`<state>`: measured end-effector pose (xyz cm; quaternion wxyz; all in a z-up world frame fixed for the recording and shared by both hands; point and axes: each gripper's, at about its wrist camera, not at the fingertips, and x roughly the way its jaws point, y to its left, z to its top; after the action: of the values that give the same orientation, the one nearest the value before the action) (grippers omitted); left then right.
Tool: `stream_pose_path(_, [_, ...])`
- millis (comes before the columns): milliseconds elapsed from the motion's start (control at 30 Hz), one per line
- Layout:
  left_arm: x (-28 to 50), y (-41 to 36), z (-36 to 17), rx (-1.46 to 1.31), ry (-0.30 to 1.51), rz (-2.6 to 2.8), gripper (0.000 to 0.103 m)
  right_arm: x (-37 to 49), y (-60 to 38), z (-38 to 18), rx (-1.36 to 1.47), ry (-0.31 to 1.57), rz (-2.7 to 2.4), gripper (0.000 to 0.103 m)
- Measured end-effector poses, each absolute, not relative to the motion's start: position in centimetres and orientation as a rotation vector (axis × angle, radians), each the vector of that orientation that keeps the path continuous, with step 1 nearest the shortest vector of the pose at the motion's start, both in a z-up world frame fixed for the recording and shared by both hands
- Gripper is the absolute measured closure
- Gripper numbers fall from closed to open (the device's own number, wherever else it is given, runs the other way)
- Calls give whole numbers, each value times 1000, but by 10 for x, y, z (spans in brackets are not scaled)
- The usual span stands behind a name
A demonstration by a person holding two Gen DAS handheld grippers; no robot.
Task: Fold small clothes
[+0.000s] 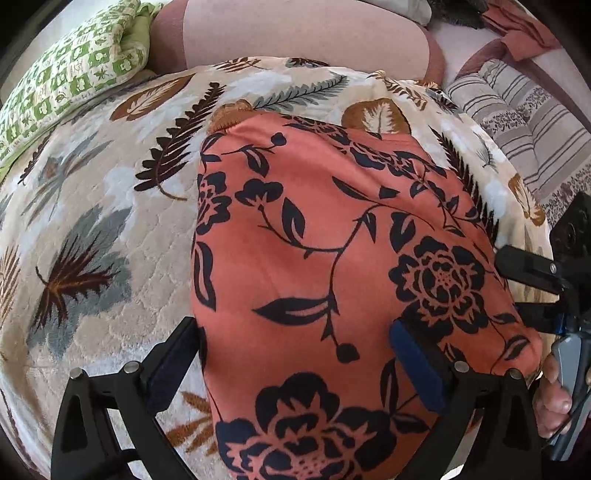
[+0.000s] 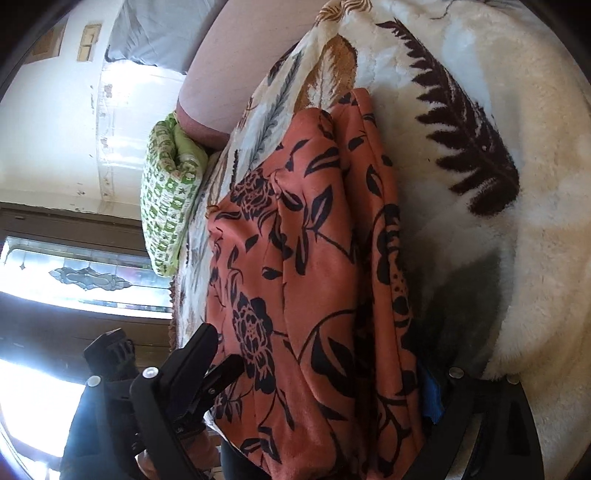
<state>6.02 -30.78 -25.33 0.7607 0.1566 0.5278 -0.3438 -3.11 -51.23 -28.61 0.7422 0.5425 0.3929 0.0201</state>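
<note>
An orange cloth with a dark flower print (image 1: 332, 229) lies folded on a cream blanket with a leaf pattern (image 1: 92, 221). My left gripper (image 1: 293, 326) hangs over its near end with jaws wide apart, one finger (image 1: 173, 362) at the cloth's left edge and the other, blue-padded, (image 1: 417, 365) over the cloth. It grips nothing. In the right wrist view, rolled sideways, the folded cloth (image 2: 314, 221) shows layered edges. My right gripper (image 2: 316, 350) straddles it, open, its far pad partly hidden by the cloth. That gripper's body (image 1: 535, 280) and a hand (image 1: 554, 391) show at the right edge.
A green checked quilt (image 1: 74, 74) lies bunched at the blanket's far left. Striped fabric (image 1: 524, 122) sits at the far right, and a pink cushion (image 1: 295, 33) rises behind the blanket. A window (image 2: 85, 277) and a pale wall show beyond the bed's edge.
</note>
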Motion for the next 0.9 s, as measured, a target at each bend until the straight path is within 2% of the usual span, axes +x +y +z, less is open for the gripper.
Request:
stream_pose_path(433, [60, -314, -254, 363, 1096, -722, 1, -15, -500, -284, 1092, 896, 14, 10])
stream_pose_path(700, [57, -320, -250, 415, 1040, -718, 1, -8, -500, -285, 1067, 882, -3, 24])
stream_pose_path(900, [55, -325, -248, 441, 1007, -716, 1, -4, -496, -285, 1031, 882, -5, 25])
